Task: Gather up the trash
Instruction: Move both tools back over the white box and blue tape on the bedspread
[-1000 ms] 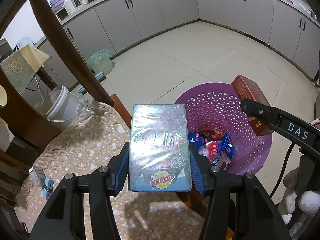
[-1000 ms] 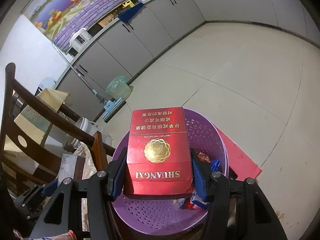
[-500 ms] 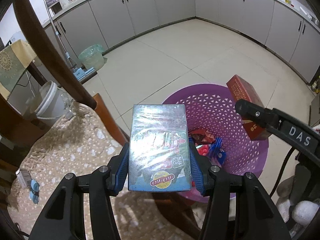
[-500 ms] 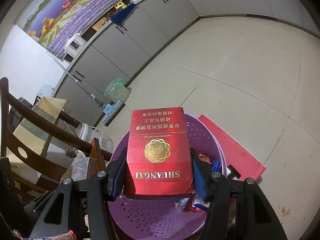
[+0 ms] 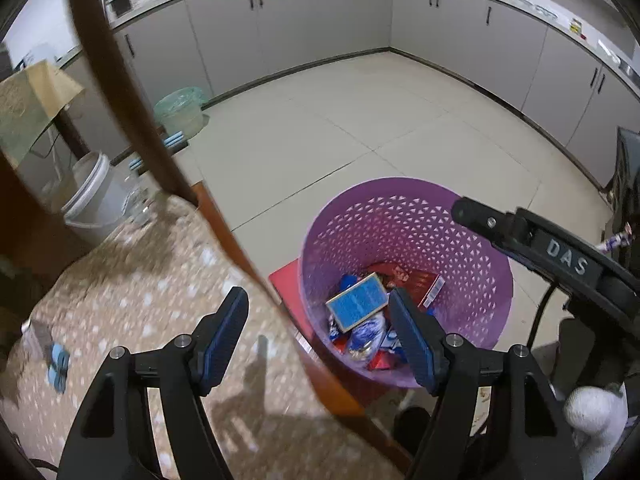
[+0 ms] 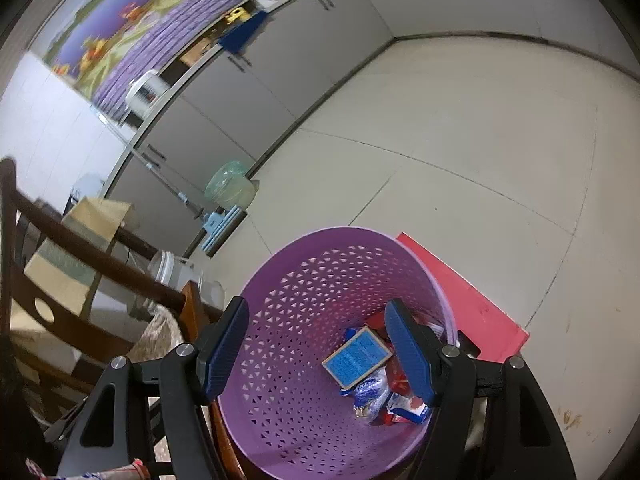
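A purple perforated trash basket stands on the floor beside the chair; it also shows in the right wrist view. Inside lie a blue flat box, a red carton and several wrappers; the blue box also shows in the right wrist view. My left gripper is open and empty above the chair seat's edge, next to the basket. My right gripper is open and empty right over the basket; its arm shows in the left wrist view.
A dark wooden chair back and a patterned seat cushion are at left. A red mat lies under the basket. A white bucket and a green-bagged bin stand by the grey cabinets.
Both grippers have opened. The silver-blue packet left my left gripper and the red carton left my right gripper; both now lie in the basket.
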`<state>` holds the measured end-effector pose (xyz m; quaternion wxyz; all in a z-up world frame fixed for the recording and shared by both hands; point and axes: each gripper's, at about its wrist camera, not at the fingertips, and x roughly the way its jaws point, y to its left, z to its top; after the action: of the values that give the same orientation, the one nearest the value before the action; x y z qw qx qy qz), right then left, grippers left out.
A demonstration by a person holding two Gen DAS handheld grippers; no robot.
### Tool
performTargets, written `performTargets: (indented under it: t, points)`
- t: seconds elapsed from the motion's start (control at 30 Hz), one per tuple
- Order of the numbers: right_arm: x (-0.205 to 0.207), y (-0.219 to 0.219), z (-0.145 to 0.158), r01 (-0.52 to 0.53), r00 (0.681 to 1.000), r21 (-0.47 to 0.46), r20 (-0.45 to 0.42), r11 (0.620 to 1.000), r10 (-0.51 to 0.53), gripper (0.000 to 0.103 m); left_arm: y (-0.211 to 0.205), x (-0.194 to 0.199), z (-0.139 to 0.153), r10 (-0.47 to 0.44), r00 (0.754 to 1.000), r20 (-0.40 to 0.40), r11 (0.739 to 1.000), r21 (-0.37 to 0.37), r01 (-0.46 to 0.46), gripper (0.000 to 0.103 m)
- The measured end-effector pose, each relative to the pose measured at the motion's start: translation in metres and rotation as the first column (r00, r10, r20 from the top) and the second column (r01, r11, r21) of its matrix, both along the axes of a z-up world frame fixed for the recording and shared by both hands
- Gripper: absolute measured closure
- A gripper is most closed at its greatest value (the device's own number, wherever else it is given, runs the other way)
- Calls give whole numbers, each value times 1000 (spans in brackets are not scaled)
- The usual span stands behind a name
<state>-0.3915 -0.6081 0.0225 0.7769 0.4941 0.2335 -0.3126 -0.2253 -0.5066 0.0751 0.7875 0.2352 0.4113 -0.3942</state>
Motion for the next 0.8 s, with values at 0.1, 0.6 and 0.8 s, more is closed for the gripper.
performTargets:
  t: [0.1, 0.6, 0.8]
  points:
    - [13, 12, 11, -49, 999, -52, -19, 997, 48, 28, 25, -1, 8, 29, 1000, 6, 999, -18, -29, 32]
    - [74, 112, 41, -306, 945, -258, 35, 916, 325, 27, 248, 56, -6, 425, 905, -17, 905, -13, -425, 31]
    - [112, 165, 34, -500, 858, -258, -19, 826, 514, 27, 311, 66, -33, 512, 859, -9, 859, 42, -511, 31]
